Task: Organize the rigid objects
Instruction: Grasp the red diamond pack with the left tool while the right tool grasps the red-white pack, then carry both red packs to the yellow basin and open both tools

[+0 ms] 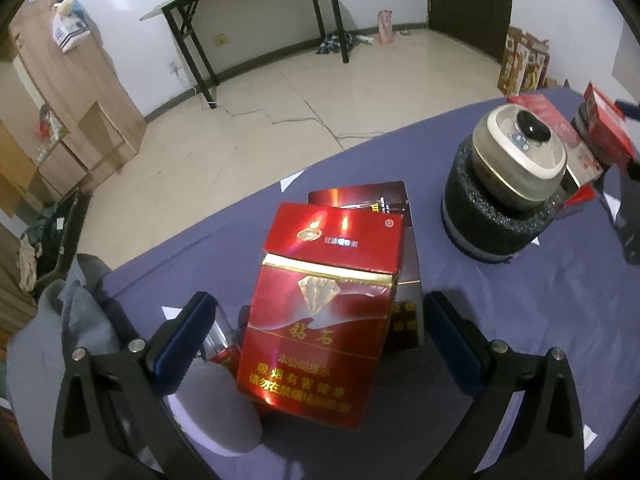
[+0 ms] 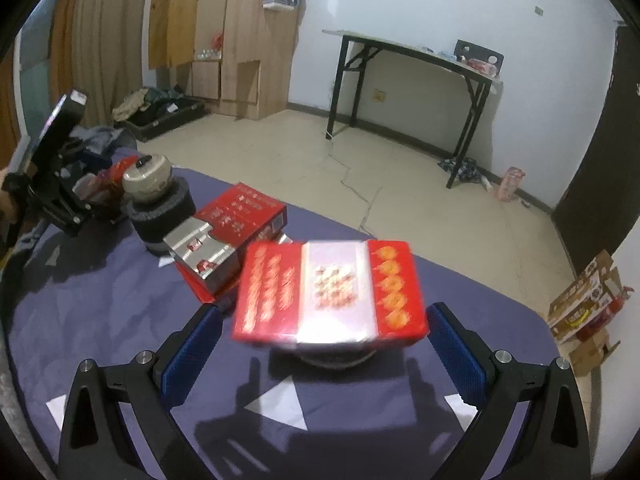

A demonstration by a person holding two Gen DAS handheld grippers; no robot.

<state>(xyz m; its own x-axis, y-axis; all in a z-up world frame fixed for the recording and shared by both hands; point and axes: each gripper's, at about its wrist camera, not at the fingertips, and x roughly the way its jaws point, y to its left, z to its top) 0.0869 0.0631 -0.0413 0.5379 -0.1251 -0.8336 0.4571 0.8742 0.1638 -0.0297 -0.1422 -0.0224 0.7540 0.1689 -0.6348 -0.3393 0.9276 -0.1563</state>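
Boxes remain scattered on the table (image 1: 520, 320): my left claw (image 1: 316, 336), spread, straddles a red pack (image 1: 320, 320); my right claw (image 2: 324, 340), spread, flanks a red-and-silver box (image 2: 332, 292). Sorting looks unfinished.

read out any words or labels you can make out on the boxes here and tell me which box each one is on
"钻石": front of the red cigarette pack, between the open left gripper fingers.
"吸烟有害健康": yellow warning, same pack.
Dark pack behind: yellow characters, unreadable.
Red-and-white box, right wrist view: print blurred, unreadable.
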